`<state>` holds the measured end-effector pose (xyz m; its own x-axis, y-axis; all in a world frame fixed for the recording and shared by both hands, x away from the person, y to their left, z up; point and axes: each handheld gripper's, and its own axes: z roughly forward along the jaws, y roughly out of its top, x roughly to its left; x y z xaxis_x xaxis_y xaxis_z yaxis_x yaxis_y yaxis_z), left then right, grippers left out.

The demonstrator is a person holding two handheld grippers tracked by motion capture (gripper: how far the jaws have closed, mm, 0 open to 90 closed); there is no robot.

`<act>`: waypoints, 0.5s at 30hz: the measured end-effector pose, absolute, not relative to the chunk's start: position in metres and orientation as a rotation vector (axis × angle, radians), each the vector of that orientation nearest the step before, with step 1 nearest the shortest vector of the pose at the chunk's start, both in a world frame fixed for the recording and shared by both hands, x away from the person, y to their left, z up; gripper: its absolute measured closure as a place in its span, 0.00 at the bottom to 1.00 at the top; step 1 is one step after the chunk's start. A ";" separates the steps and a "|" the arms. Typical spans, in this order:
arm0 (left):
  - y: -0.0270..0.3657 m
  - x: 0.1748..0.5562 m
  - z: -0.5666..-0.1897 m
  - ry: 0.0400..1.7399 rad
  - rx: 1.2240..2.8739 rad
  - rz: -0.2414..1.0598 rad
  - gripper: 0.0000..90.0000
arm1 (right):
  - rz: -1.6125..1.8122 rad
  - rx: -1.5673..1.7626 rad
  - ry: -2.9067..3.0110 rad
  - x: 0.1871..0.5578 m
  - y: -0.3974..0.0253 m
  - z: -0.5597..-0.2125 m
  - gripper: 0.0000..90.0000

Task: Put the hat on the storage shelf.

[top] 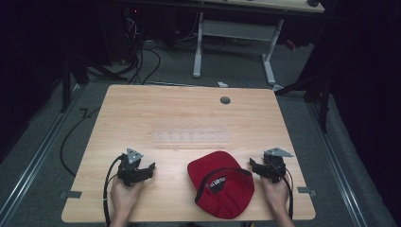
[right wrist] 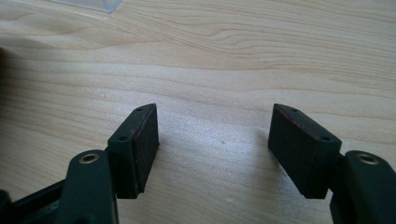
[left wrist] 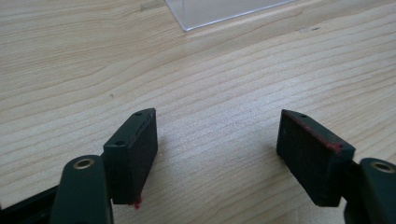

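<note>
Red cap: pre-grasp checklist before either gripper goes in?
1. Left gripper open, nothing between the jaws: ok.
2. Right gripper open, nothing between the jaws: ok.
3. Red cap lies flat on the table, between the two grippers: ok.
4. Cap free of both grippers: left ok; right sits close to its edge, contact cannot tell.
5. Clear plastic piece lies beyond the cap, apart from it: ok.
6. Which way the brim points: cannot tell.
</note>
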<state>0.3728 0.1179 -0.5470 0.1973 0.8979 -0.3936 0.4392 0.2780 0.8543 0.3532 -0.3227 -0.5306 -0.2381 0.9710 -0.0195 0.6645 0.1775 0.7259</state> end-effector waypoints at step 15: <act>0.118 0.373 -0.547 1.420 1.339 0.513 0.33 | 0.834 1.537 1.974 0.354 -0.323 -0.531 0.37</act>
<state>0.3728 0.1178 -0.5470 0.1979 0.8979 -0.3931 0.4401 0.2769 0.8542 0.3542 -0.3227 -0.5305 -0.2386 0.9710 -0.0158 0.6655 0.1753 0.7255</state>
